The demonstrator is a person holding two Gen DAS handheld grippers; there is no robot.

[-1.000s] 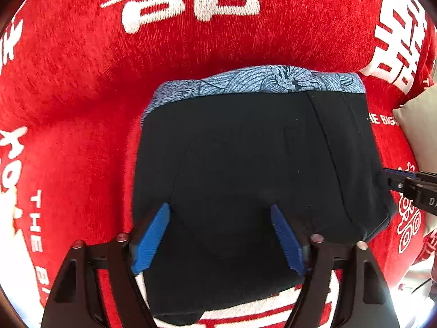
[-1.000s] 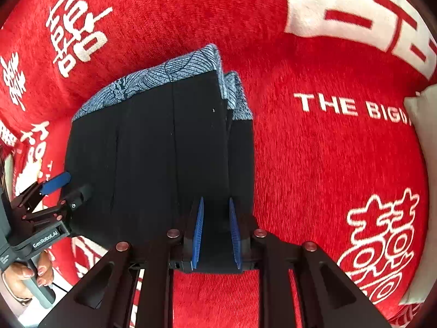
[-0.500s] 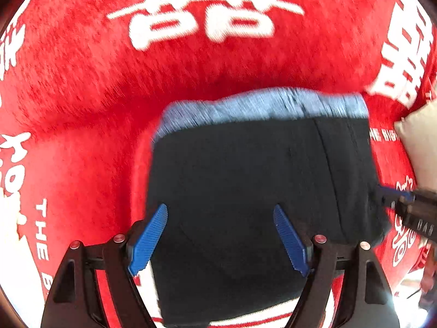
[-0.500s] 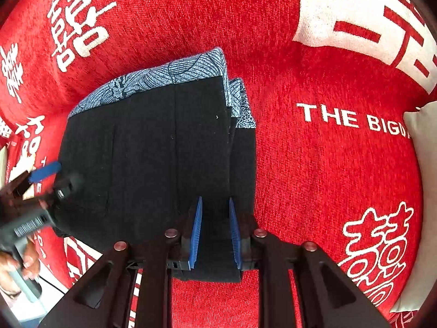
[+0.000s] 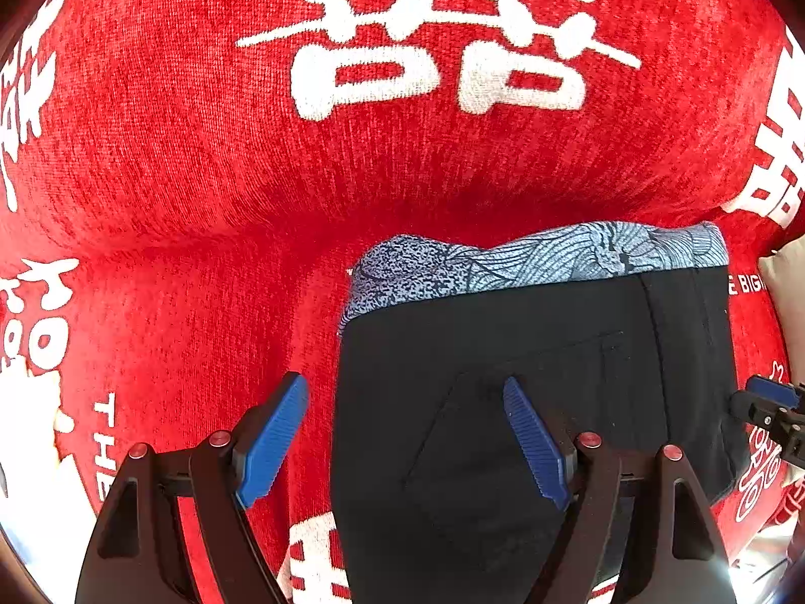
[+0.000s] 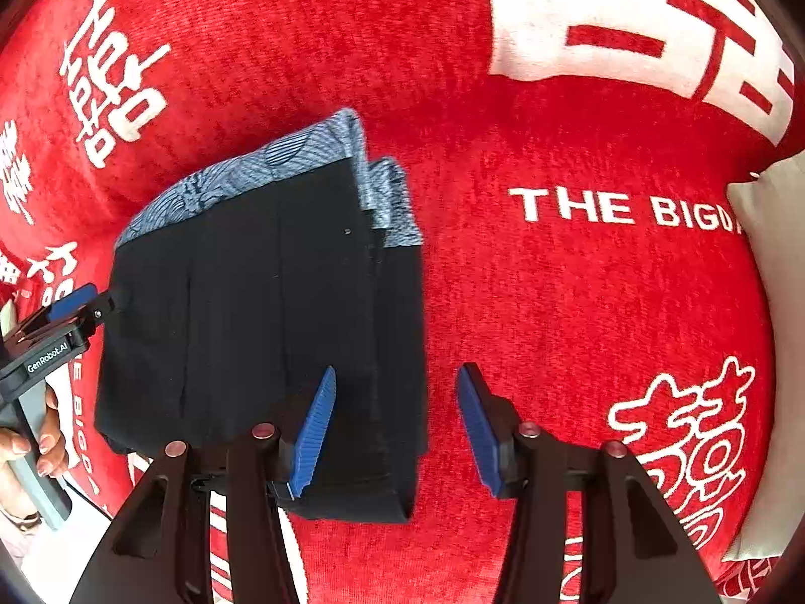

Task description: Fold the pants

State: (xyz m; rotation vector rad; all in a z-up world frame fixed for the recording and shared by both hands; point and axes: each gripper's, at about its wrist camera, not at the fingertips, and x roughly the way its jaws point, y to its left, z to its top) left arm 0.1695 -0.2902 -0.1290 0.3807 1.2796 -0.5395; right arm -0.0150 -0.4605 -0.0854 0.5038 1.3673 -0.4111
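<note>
The pants (image 6: 261,332) lie folded. The right gripper (image 6: 395,425) jaws have just opened off them; the left gripper (image 5: 405,440) jaws are open too. A bump could mess the fold.

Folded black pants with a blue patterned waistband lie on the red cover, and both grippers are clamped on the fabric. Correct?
Not quite. Neither gripper is clamped. The right gripper has just been opening, and in the right wrist view its pads stand apart, straddling the edge of the pants without pressing. The left gripper is open too. The rest holds: blue patterned waistband, red cover.

black pants (image 6: 282,312), red white-lettered cover (image 6: 553,302)
</note>
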